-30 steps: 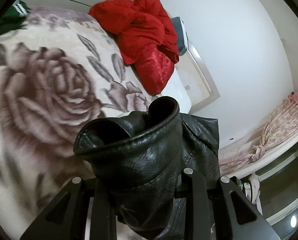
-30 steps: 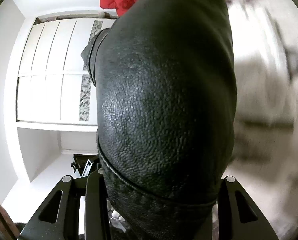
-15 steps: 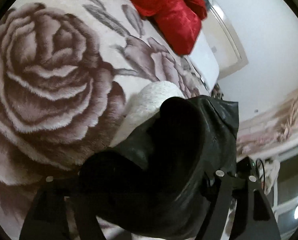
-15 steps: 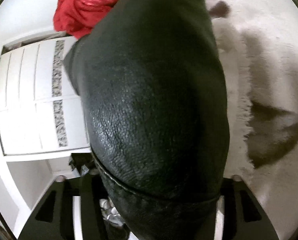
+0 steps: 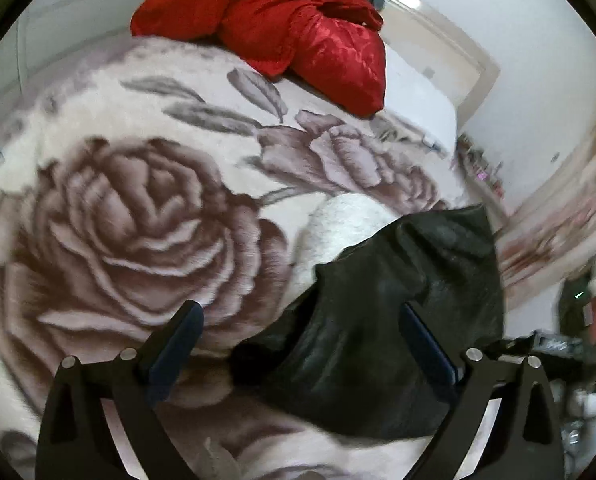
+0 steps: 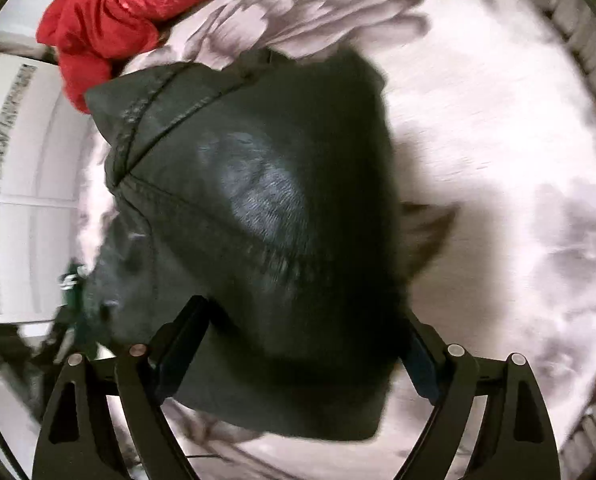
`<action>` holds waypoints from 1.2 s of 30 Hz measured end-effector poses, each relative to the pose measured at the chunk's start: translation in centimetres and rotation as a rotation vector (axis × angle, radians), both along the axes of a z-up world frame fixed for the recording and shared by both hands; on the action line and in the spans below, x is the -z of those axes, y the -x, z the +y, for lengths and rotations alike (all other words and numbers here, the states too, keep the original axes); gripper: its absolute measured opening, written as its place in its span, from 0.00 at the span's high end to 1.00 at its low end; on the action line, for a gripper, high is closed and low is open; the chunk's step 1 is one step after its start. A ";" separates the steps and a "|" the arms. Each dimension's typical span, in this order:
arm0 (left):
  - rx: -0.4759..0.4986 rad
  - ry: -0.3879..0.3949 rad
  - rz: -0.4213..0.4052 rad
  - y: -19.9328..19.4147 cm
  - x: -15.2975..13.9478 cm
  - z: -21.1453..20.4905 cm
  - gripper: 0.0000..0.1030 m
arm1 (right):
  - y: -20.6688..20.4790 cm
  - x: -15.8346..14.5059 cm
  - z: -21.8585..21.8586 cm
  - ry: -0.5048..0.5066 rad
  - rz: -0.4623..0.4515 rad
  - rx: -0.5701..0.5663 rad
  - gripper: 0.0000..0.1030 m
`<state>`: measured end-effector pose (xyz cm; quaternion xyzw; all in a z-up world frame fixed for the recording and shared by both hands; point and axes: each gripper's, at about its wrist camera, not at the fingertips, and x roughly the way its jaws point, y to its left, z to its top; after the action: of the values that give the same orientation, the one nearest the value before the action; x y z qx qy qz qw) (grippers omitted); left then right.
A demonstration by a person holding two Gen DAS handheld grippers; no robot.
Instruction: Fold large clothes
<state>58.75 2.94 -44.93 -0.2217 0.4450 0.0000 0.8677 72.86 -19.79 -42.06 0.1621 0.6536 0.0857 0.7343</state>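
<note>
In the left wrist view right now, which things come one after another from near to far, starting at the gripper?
left gripper with jaws open → black leather garment → white fleecy lining → rose-patterned blanket → red quilted garment → white wall.

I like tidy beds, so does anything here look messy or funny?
Yes. The black leather jacket lies in a lumpy heap on the rose-print fleece blanket, not flat or neatly folded. Behind it, a shiny red quilted garment sits crumpled at the bed's far edge. Nothing looks torn or spilled.
</note>
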 end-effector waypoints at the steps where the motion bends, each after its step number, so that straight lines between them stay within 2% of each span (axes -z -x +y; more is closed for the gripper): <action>1: 0.012 -0.024 0.002 0.4 -0.5 -0.3 0.03 | 1.0 -0.5 0.4 0.027 -0.012 0.000 0.12; 3: 0.031 -0.100 0.023 1.2 -1.5 -1.2 0.03 | 3.5 -1.3 0.9 0.117 -0.055 -0.015 0.12; 5: 0.054 -0.161 0.033 2.2 -2.6 -2.3 0.03 | 6.9 -3.4 0.7 0.233 -0.125 -0.040 0.12; 6: 0.067 -0.193 0.038 3.0 -3.3 -2.8 0.03 | 8.3 -4.9 -1.3 0.274 -0.156 -0.044 0.12; 11: 0.133 -0.277 0.024 6.8 -7.0 -5.4 0.03 | 15.3 -10.7 -1.9 0.390 -0.234 0.003 0.11; 13: 0.166 -0.323 0.004 8.8 -9.5 -6.5 0.03 | 18.8 -13.4 -1.9 0.424 -0.258 0.032 0.10; 17: 0.224 -0.363 -0.027 12.1 -14.2 -8.0 0.03 | 25.2 -19.5 -1.5 0.449 -0.316 0.069 0.09; 23: 0.255 -0.349 -0.062 18.5 -22.1 -8.6 0.03 | 33.8 -28.6 -1.3 0.471 -0.402 0.110 0.09; 27: 0.255 -0.361 -0.083 23.7 -27.4 -8.8 0.03 | 39.6 -34.4 -1.1 0.477 -0.445 0.123 0.09; 36: 0.213 -0.381 -0.159 33.6 -36.8 -8.3 0.03 | 52.6 -47.2 -0.7 0.480 -0.571 0.128 0.09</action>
<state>25.15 -5.33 -8.11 -0.0050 0.3881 -0.0252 0.9212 20.28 -20.49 5.13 -0.0045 0.4125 -0.0740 0.9079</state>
